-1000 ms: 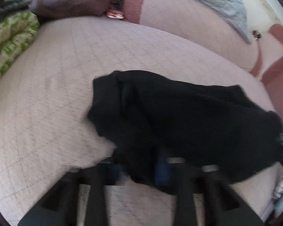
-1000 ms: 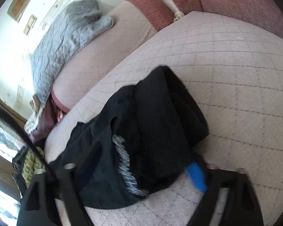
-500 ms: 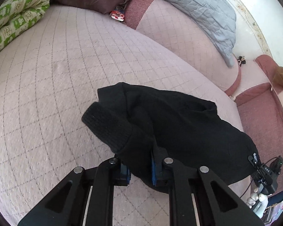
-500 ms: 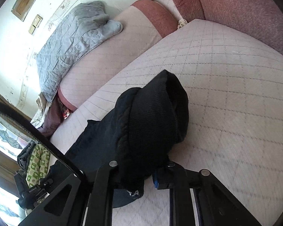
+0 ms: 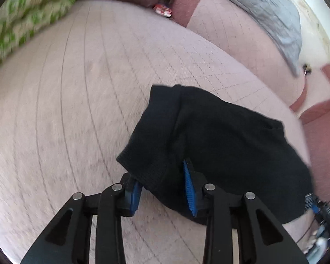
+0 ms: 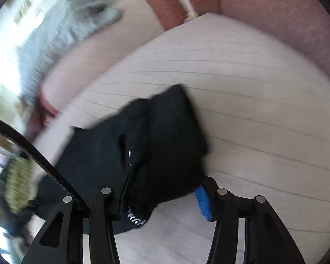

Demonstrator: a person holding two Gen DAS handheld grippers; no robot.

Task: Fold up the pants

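Note:
The black pants lie bunched on the pink quilted bed. My left gripper is open, its blue pads wide apart on either side of a folded edge of the pants. In the right wrist view the pants lie in a heap with a white-lettered waistband near the bottom. My right gripper is open too, with the cloth lying loosely between its blue pads. Both views are motion-blurred.
A grey quilt lies over the pink bolster at the far side. A green patterned cushion is at the far left. Dark red cushions edge the bed on the right. A black cable crosses the right wrist view.
Both grippers were shut on the pants half a second ago and have opened. The pants have dropped onto the bed and both grippers have pulled back slightly.

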